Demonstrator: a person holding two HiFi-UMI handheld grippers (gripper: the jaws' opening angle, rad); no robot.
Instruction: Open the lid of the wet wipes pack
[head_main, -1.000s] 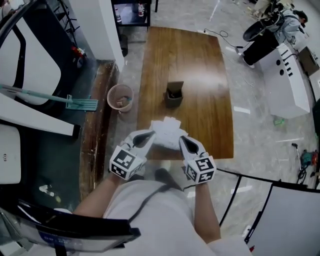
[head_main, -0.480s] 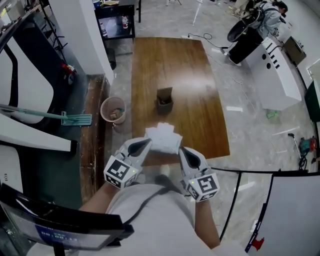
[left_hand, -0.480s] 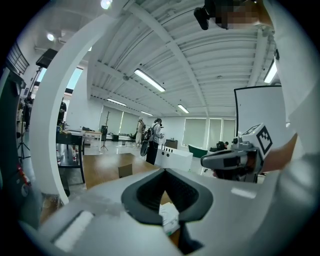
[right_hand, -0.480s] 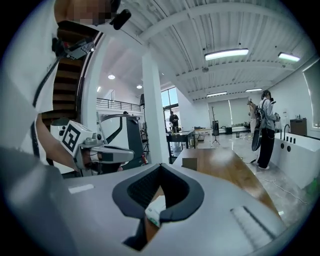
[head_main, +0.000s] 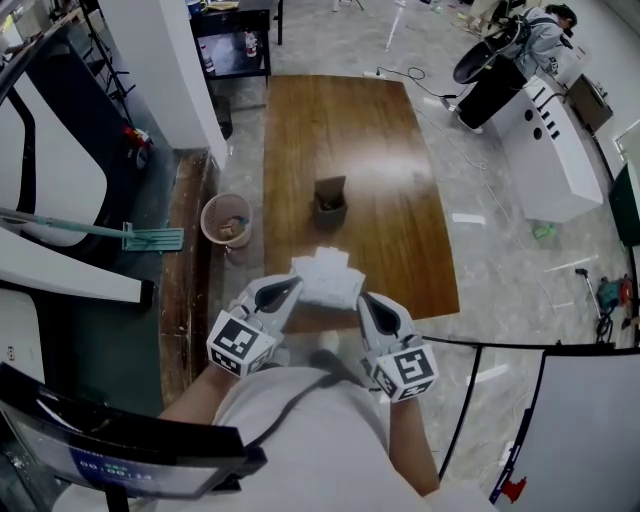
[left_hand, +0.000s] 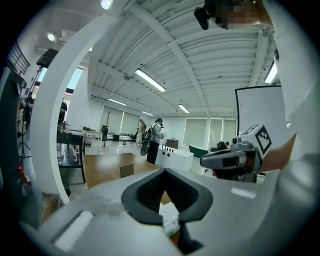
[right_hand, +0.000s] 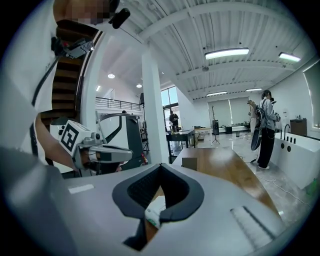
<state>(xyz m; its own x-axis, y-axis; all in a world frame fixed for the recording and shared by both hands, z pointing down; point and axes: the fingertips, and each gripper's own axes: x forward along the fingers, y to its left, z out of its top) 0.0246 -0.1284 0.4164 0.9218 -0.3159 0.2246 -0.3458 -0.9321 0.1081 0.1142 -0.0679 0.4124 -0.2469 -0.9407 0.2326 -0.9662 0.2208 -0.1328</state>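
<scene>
Jaws of left gripper and right gripper pinch wet wipes pack, held crosswise between them.

Most of the surface is sitting wide open, with just a small dark box standing mid-way. The near edge is looking crowded: left tool and right tool are flanking the wet wipes pack.

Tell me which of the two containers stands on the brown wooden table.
The dark square box, near the middle of the brown wooden table. The round pink bucket stands on the floor, beside the table's left edge.
</scene>
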